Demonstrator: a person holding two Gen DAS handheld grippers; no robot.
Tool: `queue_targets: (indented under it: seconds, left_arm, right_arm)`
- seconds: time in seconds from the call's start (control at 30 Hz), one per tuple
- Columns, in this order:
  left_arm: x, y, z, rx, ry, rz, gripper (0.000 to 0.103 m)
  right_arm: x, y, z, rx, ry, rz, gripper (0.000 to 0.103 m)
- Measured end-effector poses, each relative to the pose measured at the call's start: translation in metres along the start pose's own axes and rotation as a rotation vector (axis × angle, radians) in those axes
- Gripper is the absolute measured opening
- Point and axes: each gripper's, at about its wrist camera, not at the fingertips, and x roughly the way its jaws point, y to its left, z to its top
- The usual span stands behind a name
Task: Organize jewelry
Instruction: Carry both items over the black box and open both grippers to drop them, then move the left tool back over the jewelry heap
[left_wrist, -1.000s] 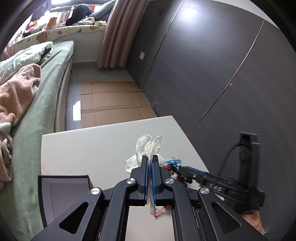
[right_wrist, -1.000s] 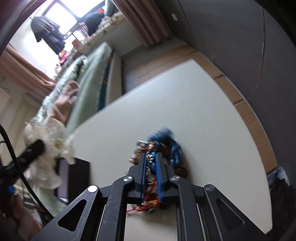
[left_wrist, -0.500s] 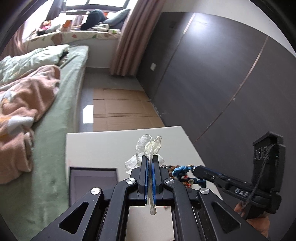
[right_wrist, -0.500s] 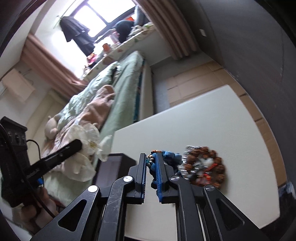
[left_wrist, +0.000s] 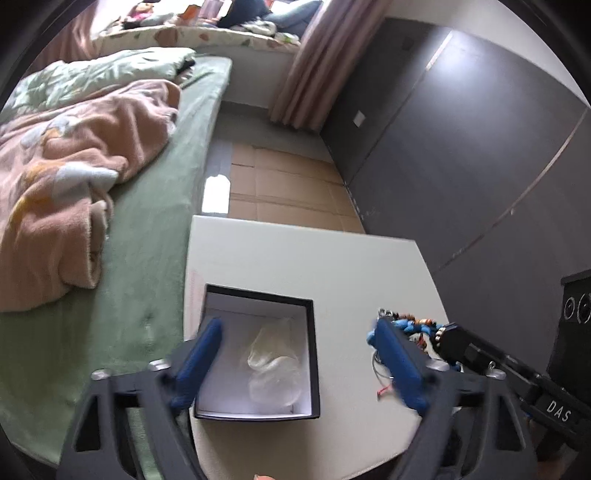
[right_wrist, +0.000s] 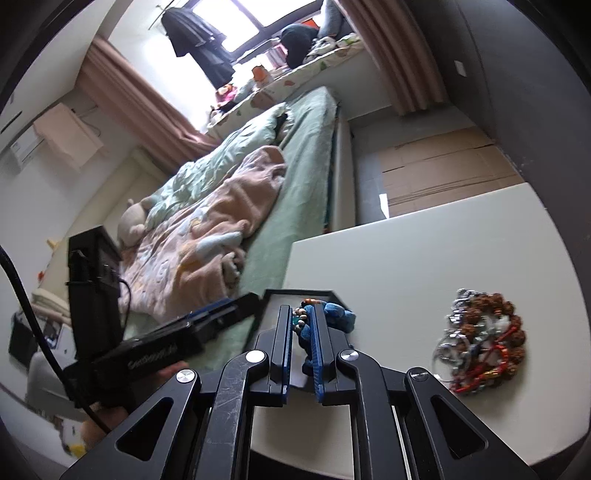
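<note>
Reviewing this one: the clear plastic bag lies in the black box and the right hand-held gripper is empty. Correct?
Not quite. The clear plastic bag does lie in the black box, but the right hand-held gripper is shut on a blue beaded piece, as the right wrist view shows.

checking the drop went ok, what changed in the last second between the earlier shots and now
The left gripper has just opened and let go of the clear plastic piece, which now lies in the black box. The right gripper lifted the blue beaded piece off the jewelry pile and carried it toward the box. The right jaws stayed shut; the pile stayed on the table.
</note>
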Motion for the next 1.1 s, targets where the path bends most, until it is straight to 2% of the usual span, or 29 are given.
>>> queue_targets:
  seconds: [0.27, 0.43, 0.5, 0.53, 0.57, 0.77, 0.8, 0.87, 1.0, 1.1]
  left_arm:
    - [-0.028, 0.024, -0.003, -0.045, -0.065, 0.082, 0.087]
    - [-0.042, 0.036, -0.003, -0.055, -0.108, 0.092, 0.087]
    - [-0.047, 0.041, -0.004, -0.067, -0.135, 0.095, 0.087]
    - [-0.048, 0.043, -0.004, -0.073, -0.144, 0.096, 0.087]
    - [-0.049, 0.045, -0.004, -0.08, -0.155, 0.102, 0.087]
    - [-0.055, 0.039, -0.006, -0.07, -0.194, 0.093, 0.087]
    - [-0.055, 0.036, -0.007, -0.061, -0.197, 0.082, 0.087]
    - [-0.055, 0.027, -0.006, -0.035, -0.202, 0.095, 0.087]
    - [-0.055, 0.006, -0.008, 0.032, -0.218, 0.104, 0.087]
    - [-0.05, -0.009, -0.009, 0.062, -0.193, 0.082, 0.087]
  right_arm:
    - [0.031, 0.016, -0.003, -0.007, 0.064, 0.057, 0.011]
    - [0.049, 0.032, -0.001, -0.038, 0.082, 0.055, 0.012]
    - [0.061, 0.034, -0.001, -0.042, 0.12, 0.058, 0.026]
    - [0.064, 0.032, -0.002, -0.03, 0.14, 0.059, 0.048]
    - [0.064, 0.029, -0.004, -0.019, 0.14, 0.054, 0.06]
    - [0.029, 0.012, -0.005, 0.03, 0.075, 0.051, 0.061]
    - [0.02, 0.008, -0.005, 0.033, 0.06, 0.045, 0.063]
    - [0.003, 0.0, -0.006, 0.049, 0.028, 0.023, 0.072]
    - [-0.025, -0.019, -0.008, 0.083, -0.027, -0.026, 0.074]
    - [-0.041, -0.034, -0.01, 0.12, -0.047, -0.051, 0.081]
